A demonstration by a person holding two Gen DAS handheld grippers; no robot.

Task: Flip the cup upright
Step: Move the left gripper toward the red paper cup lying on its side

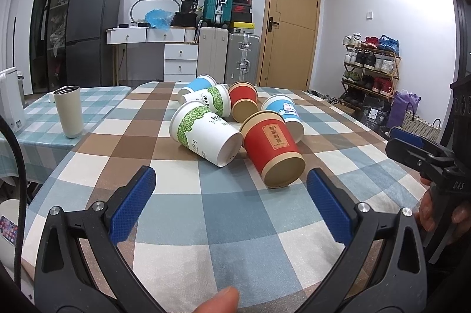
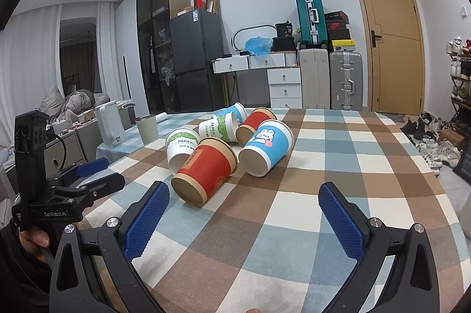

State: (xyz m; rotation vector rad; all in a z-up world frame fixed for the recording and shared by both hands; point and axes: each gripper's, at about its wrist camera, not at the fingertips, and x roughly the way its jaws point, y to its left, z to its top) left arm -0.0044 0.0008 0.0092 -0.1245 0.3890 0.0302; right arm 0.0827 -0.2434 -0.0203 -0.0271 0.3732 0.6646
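Several paper cups lie on their sides in a cluster on the checked tablecloth. Nearest are a red cup, a white cup with green leaves and a blue cup with a rabbit. Behind them lie a second red cup, a second white-green cup and a second blue cup. My left gripper is open and empty, just short of the nearest red cup. My right gripper is open and empty, also just short of it.
A beige steel tumbler stands upright on the adjoining table at the left, next to a white appliance. The right gripper shows at the right edge of the left wrist view. The left gripper shows at the left in the right wrist view.
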